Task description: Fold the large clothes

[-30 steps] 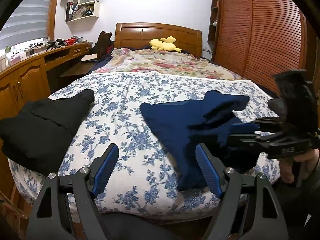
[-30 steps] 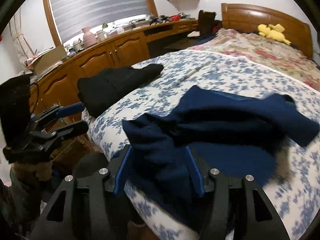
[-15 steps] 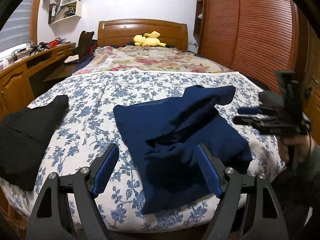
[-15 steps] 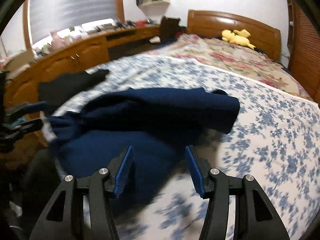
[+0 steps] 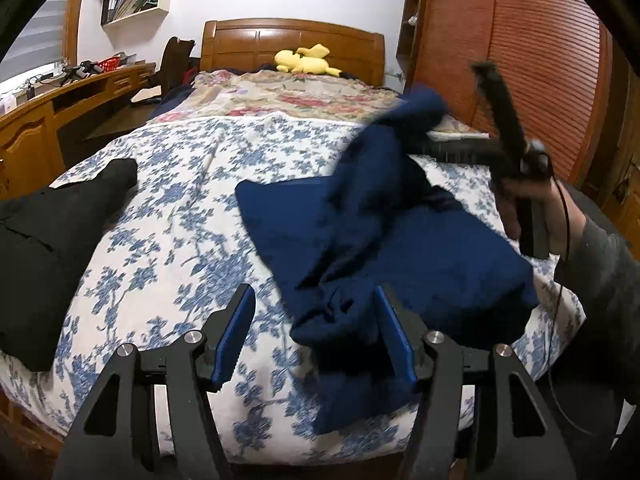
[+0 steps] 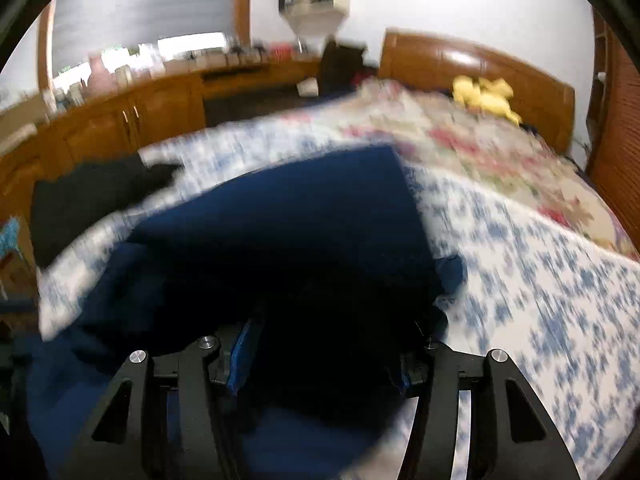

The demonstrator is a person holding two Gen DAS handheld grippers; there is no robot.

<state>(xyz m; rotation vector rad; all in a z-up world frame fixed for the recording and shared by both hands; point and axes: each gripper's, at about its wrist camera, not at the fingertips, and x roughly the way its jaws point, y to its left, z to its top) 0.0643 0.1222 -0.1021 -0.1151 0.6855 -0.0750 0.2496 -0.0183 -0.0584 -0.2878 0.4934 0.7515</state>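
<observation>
Bed (image 5: 192, 216): navy garment (image 5: 400, 248) bunched near foot edge.
Left gripper (image 5: 316, 332): closing, cloth between, ungripped.
Right gripper (image 6: 324, 356): grip unclear, cloth draped.
Risk: bunching, slipping off.

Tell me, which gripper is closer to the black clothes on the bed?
Left. The left gripper hovers at the bed's foot, beside the black clothes. The right gripper is across the navy garment, farther away.

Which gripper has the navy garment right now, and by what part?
Right gripper carries a raised fold of the navy garment. Left gripper is closing, gripping nothing yet.
</observation>
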